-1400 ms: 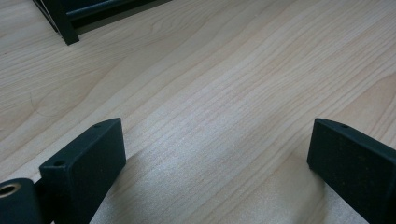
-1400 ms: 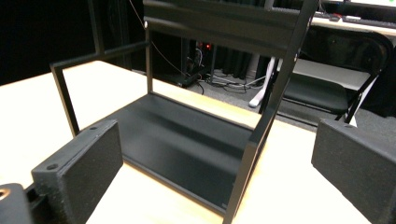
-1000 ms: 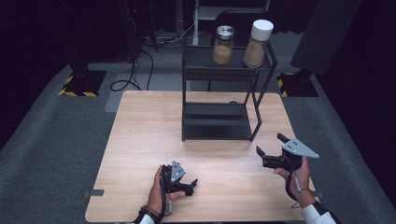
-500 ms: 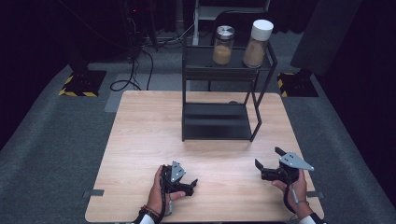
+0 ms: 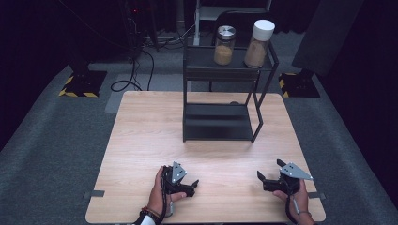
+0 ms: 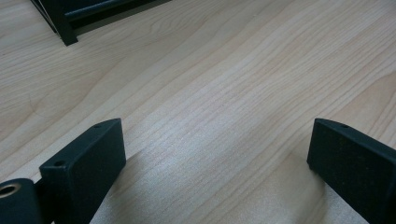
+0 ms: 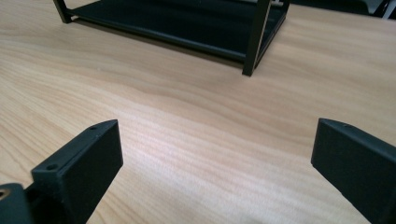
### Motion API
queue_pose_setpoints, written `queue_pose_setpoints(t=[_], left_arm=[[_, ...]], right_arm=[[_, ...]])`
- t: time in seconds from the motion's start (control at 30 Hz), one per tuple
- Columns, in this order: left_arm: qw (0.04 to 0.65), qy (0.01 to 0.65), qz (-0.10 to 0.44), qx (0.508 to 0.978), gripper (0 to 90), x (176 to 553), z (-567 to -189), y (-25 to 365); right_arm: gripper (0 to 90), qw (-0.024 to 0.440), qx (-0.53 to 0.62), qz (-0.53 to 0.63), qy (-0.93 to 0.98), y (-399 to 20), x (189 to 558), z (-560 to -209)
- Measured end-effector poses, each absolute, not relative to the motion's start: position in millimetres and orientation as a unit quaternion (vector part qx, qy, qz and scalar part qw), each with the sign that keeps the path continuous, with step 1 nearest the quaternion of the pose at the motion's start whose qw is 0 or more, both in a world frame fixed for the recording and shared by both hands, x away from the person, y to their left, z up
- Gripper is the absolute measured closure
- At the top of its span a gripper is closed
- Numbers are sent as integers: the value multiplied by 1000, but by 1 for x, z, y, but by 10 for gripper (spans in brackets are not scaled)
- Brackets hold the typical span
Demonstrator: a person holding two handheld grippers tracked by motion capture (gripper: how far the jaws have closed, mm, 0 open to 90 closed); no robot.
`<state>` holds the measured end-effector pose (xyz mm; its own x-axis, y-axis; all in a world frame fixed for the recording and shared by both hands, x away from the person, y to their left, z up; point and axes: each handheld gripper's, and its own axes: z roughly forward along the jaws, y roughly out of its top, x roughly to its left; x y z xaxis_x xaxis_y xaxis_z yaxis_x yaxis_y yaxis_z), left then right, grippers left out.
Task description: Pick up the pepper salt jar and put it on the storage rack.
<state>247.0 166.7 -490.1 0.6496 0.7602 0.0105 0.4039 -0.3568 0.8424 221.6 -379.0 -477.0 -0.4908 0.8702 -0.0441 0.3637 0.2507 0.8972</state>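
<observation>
Left tool (image 5: 191, 183): low over the near edge of the bench (image 5: 141, 140), held in a hand (image 5: 157, 192); jaws spread wide, bare wood between them in the left gripper view (image 6: 215, 172); points toward the right side of the bench
Right tool (image 5: 264, 180): near the front right corner of the bench, gripped from below by the other hand (image 5: 293, 197); jaws spread apart, nothing between them in the right gripper view (image 7: 215, 172); grey plate on top; points toward the left tool, well apart from it
Rack (image 5: 220, 108): black two-tier metal frame at the far middle of the bench, well apart from both tools; lower tier bare; its near corner post shows in the right gripper view (image 7: 256, 42), a corner of it in the left gripper view (image 6: 60, 23)
Steel-lid jar (image 5: 225, 45): upright on the rack's top tier, left side; tan contents
White-lid jar (image 5: 259, 43): upright just beside the first, on the right; taller; tan contents
Floor (image 5: 56, 140): grey carpet around the bench; cables behind
</observation>
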Motion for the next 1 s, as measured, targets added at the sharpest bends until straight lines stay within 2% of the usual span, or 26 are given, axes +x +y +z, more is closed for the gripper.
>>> queue_pose_setpoints(t=[0.73,1.0], left_arm=[[434,366,205,797,42,247,-490,166],[434,366,205,797,42,247,-490,166]], right_arm=[[15,269,439,407,754,-377,221,-487],[2,245,449,397,762,-378,230,-482]])
